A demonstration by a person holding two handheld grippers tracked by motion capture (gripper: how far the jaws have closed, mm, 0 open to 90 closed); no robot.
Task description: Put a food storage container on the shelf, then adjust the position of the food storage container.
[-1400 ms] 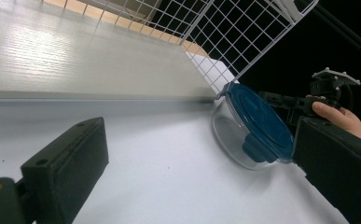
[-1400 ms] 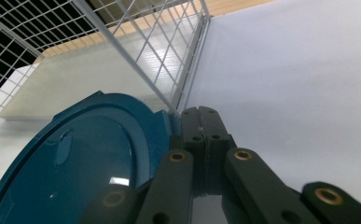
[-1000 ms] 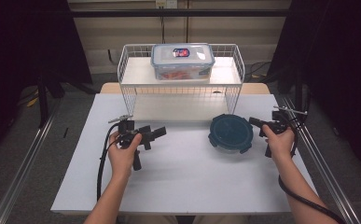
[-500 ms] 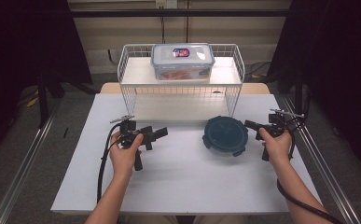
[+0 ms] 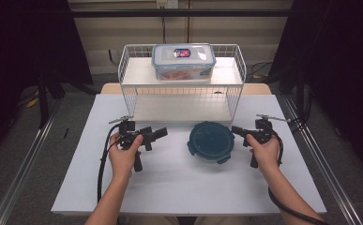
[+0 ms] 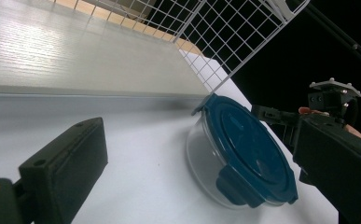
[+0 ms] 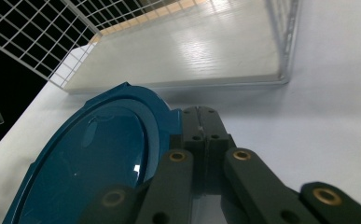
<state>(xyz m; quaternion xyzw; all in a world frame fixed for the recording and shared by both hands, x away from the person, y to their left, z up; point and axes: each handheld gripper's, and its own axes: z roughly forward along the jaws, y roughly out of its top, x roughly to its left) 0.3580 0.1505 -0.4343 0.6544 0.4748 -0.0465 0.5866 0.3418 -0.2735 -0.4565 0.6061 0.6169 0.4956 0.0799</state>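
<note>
A round glass container with a dark teal lid (image 5: 212, 140) (image 6: 243, 149) (image 7: 89, 163) sits on the white table (image 5: 179, 183), in front of the wire rack. My right gripper (image 5: 238, 130) (image 7: 201, 123) is shut with nothing between its jaws, and its tip rests against the lid's right edge. To the container's left, my left gripper (image 5: 159, 133) (image 6: 199, 128) points at it with its jaws wide open, a short gap away. The right gripper (image 6: 281, 116) appears behind the container in the left gripper view.
A white wire rack (image 5: 181, 101) stands at the back of the table, with a low shelf board inside. On top of it lies a clear rectangular box (image 5: 184, 61) with red food in it. Cables trail from both grippers toward the front edge.
My right gripper has moved left, and the teal-lidded container has slid left with it, toward the left gripper. The left hand has stayed in place.
</note>
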